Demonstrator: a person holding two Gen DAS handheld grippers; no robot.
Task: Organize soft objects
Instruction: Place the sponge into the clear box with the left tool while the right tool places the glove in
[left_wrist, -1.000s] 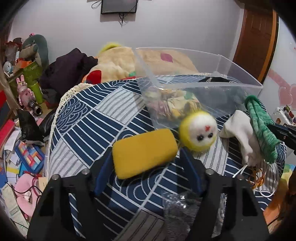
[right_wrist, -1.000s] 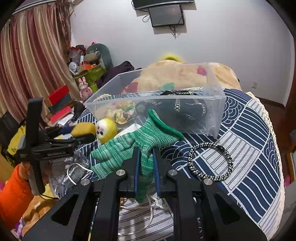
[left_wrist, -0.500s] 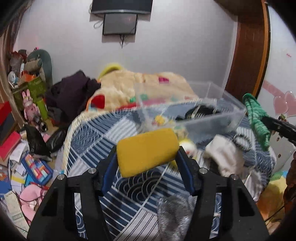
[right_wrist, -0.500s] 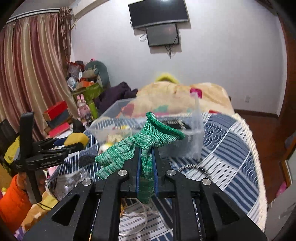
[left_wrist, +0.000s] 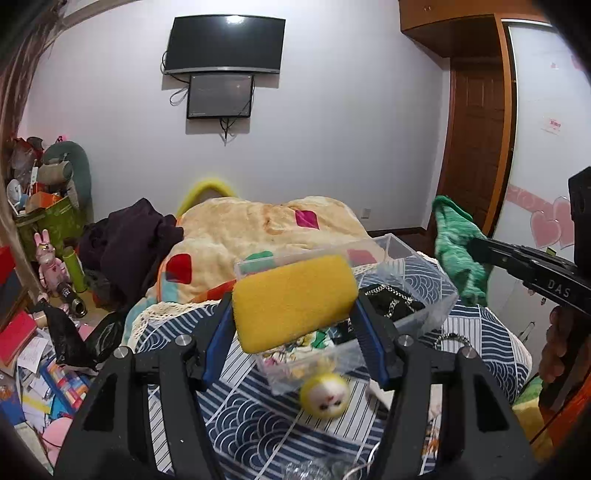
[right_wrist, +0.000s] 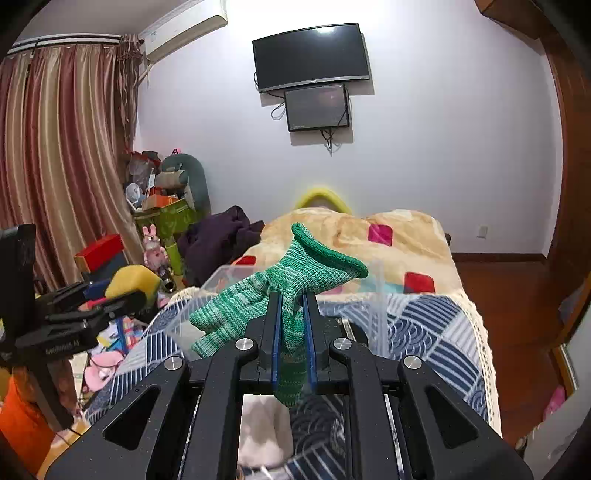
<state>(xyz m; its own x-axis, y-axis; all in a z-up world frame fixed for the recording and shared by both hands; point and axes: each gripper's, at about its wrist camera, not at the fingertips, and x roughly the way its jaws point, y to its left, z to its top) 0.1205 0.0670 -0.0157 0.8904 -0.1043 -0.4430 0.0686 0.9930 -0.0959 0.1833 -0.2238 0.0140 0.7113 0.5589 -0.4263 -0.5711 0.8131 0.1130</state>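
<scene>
Two grippers hang in the air above a table draped in a blue-and-white wave-pattern cloth (left_wrist: 236, 417), each carrying a soft item. The left gripper (left_wrist: 293, 325), its jaws spread wide, clamps a yellow sponge (left_wrist: 293, 301) that a second ago lay on the cloth between open fingers and half a second ago had just been raised; it now sits higher, in front of the near wall of a clear plastic bin (left_wrist: 424, 317). The right gripper (right_wrist: 291, 325), jaws nearly closed, pinches a green knitted glove (right_wrist: 280, 291) by its middle, the cuff flaring up and right and the fingers drooping left; the glove has risen from just above the tabletop to level with the bin's rim (right_wrist: 376, 295). A round yellow plush face (left_wrist: 325, 395) rests on the cloth beside the bin's front corner, as before, though blurred. Dark items and patterned fabric lie inside the bin. A bed with a patchwork blanket (right_wrist: 391, 236) stands beyond.
</scene>
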